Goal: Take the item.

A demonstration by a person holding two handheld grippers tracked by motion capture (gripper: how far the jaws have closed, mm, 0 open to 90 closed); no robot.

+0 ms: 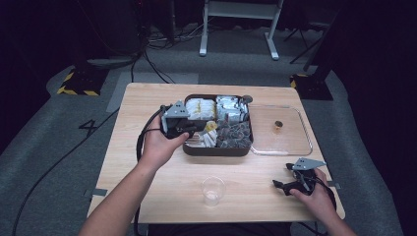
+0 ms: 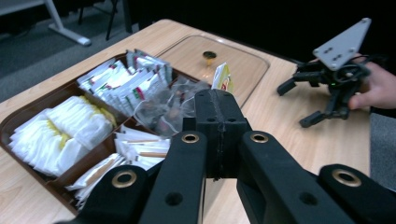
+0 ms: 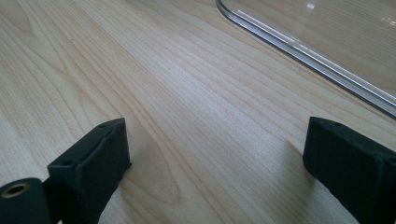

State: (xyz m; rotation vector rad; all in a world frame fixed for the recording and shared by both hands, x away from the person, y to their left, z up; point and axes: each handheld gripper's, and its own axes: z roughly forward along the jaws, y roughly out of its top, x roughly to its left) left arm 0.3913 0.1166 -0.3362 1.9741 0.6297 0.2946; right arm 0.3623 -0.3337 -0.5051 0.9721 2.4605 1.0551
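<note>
1. Plastic cup: clear, upright, on the near part of the table, between the two forearms and apart from both grippers.
2. Right gripper: low over the near right corner of the table, held by the person's right hand. In the right gripper view the two black jaws stand wide apart over bare wood with nothing between them.
3. Left gripper: held by the left hand at the left side of the tray. In the left gripper view the jaws are pressed flat together, and a small yellow-and-white sachet sticks up just past the tips. Whether the jaws pinch its lower end cannot be told, as they hide it.
4. Tray: dark brown, divided into compartments, at the middle of the table. White packets fill the far left compartment, silver-white packets the far right one, dark see-through bags the near right one, and flat paper sticks the near left one.
5. Lid: clear, with rounded corners and a small brass knob at its centre, lying flat on the table just right of the tray and touching its edge. Its rim crosses the upper right of the right gripper view.
</note>
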